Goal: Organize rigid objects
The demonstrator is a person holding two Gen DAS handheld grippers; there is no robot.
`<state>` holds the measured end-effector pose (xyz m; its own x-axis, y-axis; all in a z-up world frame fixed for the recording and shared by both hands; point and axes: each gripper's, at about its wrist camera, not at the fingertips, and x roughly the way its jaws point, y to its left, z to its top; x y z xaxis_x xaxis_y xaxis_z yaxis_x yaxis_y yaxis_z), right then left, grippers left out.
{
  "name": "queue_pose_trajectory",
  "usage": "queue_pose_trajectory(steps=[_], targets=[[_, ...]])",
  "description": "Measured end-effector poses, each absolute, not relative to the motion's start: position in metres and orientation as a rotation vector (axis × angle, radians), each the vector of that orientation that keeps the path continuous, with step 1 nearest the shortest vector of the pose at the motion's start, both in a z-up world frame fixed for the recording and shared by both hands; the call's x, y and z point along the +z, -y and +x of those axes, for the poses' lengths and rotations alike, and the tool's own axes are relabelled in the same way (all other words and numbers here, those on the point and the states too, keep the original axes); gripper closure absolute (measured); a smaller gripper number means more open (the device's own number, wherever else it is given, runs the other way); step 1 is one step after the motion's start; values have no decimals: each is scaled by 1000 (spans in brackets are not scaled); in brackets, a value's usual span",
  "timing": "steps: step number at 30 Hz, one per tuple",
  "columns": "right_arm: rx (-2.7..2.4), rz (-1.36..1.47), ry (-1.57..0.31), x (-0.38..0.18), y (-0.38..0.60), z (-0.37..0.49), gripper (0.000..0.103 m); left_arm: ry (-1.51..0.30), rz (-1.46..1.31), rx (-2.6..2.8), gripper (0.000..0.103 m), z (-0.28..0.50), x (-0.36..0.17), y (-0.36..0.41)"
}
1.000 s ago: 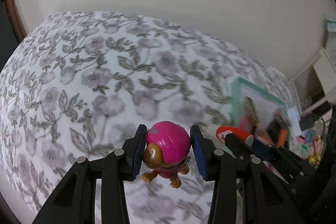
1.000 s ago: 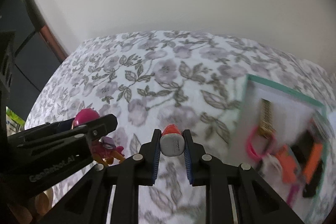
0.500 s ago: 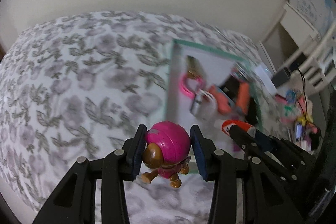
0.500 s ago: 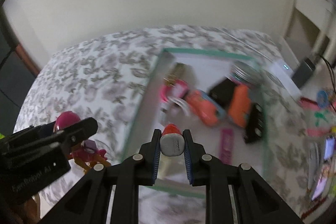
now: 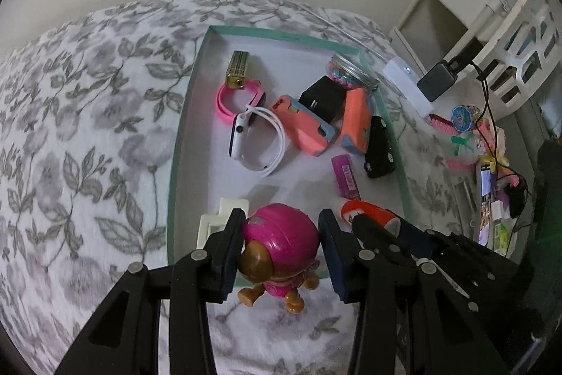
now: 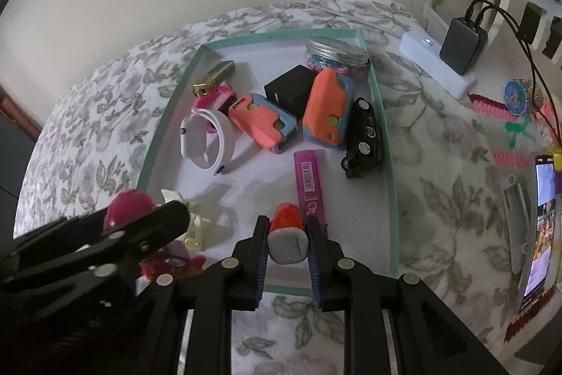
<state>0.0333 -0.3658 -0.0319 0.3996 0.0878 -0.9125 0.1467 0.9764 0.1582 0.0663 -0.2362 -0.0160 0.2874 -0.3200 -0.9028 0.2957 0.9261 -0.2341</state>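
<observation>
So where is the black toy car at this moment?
The black toy car lies inside the green-rimmed tray, against its right wall, beside the orange case and right of the purple tube.

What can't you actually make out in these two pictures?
- Puppy toy, left wrist view: face turned away; body hidden by the left gripper in the right wrist view.
- Orange-and-grey object in the right gripper: its lower part is hidden between the pads, so I cannot say what it is.
- Cream plastic piece in the tray: partly behind a finger.
- Phone: cut by the right edge, screen unreadable.
</observation>
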Motion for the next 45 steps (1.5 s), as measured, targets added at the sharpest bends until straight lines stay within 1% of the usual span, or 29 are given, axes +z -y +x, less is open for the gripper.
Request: queue_pose_trajectory(steps=[3, 5, 7, 8, 16, 21, 26, 29, 30, 31, 32, 33, 35, 37, 38, 39, 40, 41, 42, 43, 45], targets=[[-43, 216, -1160, -31, 363, 32, 80, -1212, -43, -408, 58, 70, -20, 231], [-43, 212, -1157, -31, 362, 32, 81, -1203, -56, -395, 56, 72, -20, 226], [-44, 212, -1156, -32, 361, 33, 80, -1195, -62, -388, 45, 73, -20, 222], [-44, 209, -1157, -33, 361, 33, 80, -1192, -66, -384, 43, 74, -20, 220], [-35, 176, -1192, -42, 355, 31, 81, -1190, -71, -347, 42, 71, -21, 207], [-34, 173, -1200, -44, 355, 32, 81, -1162, -58, -315, 36, 66, -13, 195], [-44, 149, -1198, -45, 351, 29, 81, -1132, -11, -241, 36, 64, -11, 181], [-46, 150, -1181, -41, 350, 27, 77, -1106, 28, -210, 36, 60, -9, 176], [-43, 154, -1173, -38, 349, 26, 71, -1103, 38, -203, 36, 58, -9, 175], [-40, 153, -1168, -37, 347, 25, 61, -1104, 44, -202, 36, 57, -9, 174], [-39, 150, -1164, -35, 346, 25, 56, -1105, 47, -197, 36, 56, -9, 173], [-37, 147, -1161, -34, 344, 24, 52, -1107, 47, -192, 36, 55, -9, 171], [-31, 140, -1152, -32, 341, 22, 50, -1109, 43, -188, 36, 52, -9, 168], [-28, 144, -1142, -30, 340, 19, 27, -1105, 33, -198, 36, 49, -8, 164], [-23, 150, -1139, -30, 340, 18, 25, -1098, 28, -201, 36, 47, -7, 162], [-19, 155, -1137, -30, 339, 17, 24, -1091, 23, -201, 32, 45, -5, 161], [-18, 160, -1134, -30, 339, 16, 23, -1081, 13, -196, 14, 44, -3, 158], [-21, 164, -1134, -30, 339, 15, 22, -1071, 4, -189, 5, 43, -2, 156], [-24, 168, -1134, -30, 340, 14, 17, -1054, -7, -180, 0, 41, 1, 152], [-24, 173, -1134, -30, 340, 13, 12, -1043, -12, -175, 0, 40, 3, 149], [-18, 193, -1132, -30, 341, 11, 6, -1038, -16, -165, 0, 37, 5, 144]])
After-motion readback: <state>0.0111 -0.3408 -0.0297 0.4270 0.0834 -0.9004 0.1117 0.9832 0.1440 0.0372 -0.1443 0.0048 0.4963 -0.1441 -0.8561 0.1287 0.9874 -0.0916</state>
